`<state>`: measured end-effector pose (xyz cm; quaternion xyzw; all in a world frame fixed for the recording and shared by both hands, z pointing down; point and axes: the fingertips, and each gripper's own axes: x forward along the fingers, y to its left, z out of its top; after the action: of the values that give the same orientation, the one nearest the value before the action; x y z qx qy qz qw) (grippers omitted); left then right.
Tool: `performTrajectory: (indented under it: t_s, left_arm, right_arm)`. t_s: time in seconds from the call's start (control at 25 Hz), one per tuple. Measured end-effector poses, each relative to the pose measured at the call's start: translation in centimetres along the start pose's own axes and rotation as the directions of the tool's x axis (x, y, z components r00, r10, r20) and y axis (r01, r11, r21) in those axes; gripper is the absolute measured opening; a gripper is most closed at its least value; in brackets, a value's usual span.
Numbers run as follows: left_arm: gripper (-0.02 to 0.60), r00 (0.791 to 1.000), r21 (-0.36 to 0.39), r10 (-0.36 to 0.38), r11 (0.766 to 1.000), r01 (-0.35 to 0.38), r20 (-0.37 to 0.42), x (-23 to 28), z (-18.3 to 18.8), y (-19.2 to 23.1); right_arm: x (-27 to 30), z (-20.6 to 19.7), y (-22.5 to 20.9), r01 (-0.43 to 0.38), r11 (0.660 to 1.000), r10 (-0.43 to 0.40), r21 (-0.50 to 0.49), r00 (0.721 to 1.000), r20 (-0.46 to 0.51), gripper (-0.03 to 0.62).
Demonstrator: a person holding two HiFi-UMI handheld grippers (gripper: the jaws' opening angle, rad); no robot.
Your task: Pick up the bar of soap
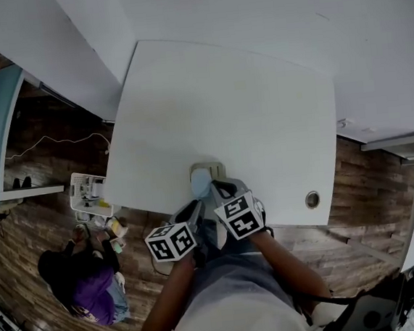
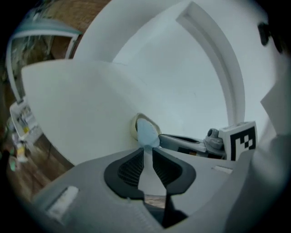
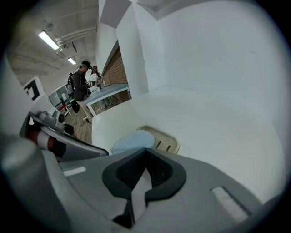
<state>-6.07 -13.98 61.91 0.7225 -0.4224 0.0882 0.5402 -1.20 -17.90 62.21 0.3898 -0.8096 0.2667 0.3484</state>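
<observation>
Soap bar (image 3: 132,141) rests on dish (image 3: 170,136); left hand-held gripper (image 2: 148,149) apart, right hand-held gripper (image 3: 144,151) together.

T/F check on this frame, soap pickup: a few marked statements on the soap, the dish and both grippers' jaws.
1. The bar of soap is light blue. True.
2. The soap dish sits at the far edge of the table. False: it sits by the near edge, close to the person.
3. The right gripper has its jaws wide apart. False: their tips meet, with nothing between them.
4. The left gripper has its jaws apart. True.
</observation>
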Motion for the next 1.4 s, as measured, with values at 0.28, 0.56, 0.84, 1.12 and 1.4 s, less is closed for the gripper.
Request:
performTrajectory:
  t_s: [0.28,0.56,0.84,1.12,1.4]
  left_arm:
    - [0.126,0.976,-0.386,-0.179,0.897,0.215,0.127,1.4,-0.1,-1.2]
    - [0.135,0.963,-0.499,-0.181,0.827,0.259,0.200,2.6,0.5,-0.7]
    - [0.130,0.958,-0.500,-0.178,0.823,0.269,0.223,3.1,0.8,-0.9]
    - [0.126,0.966,-0.439,-0.166,0.866,0.240,0.201,2.8,1.0,-0.8]
    - [0.123,0.978,-0.302,-0.111,0.940,0.162,0.176,2.4,2.4,0.1]
  right_arm:
    - [0.3,-0.4,-0.4,-0.004,1.000,0.004,-0.004,1.000,-0.022,0.003]
    - [0.7,-0.6,-0.7,-0.012,1.000,0.012,-0.012,0.999,-0.031,0.003]
    - [0.3,1.3,-1.9,-0.026,0.990,0.020,-0.141,0.999,-0.045,0.003]
    - [3.4,5.4,-1.3,-0.175,0.933,0.160,-0.314,0.984,-0.073,0.003]
    - [4.5,5.5,-1.1,-0.192,0.931,0.172,-0.309,0.981,-0.091,0.003]
